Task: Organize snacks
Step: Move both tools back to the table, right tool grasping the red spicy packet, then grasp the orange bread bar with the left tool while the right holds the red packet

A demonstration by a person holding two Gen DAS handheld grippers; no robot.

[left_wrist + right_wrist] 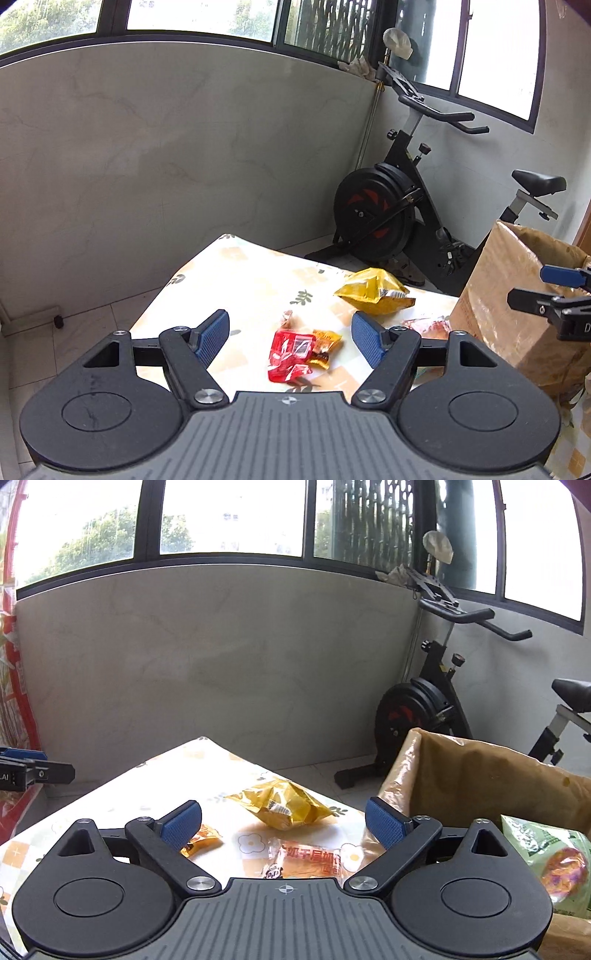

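Snacks lie on a table with a flowered cloth (236, 273). My left gripper (290, 338) is open above a red packet (290, 354) and a small orange packet (325, 345); nothing is between its pads. Farther back sits a yellow bag (375, 291), also the yellow bag (284, 805) in the right wrist view. My right gripper (284, 821) is open above a clear orange-printed packet (306, 860), with the small orange packet (201, 842) behind its left finger. A cardboard box (480, 775) at the right holds a green snack bag (550, 864).
The cardboard box (517, 295) stands on the table's right side. An exercise bike (399, 206) stands on the tiled floor behind the table, by a grey wall under windows. The right gripper's fingers (554, 291) show at the right edge of the left wrist view.
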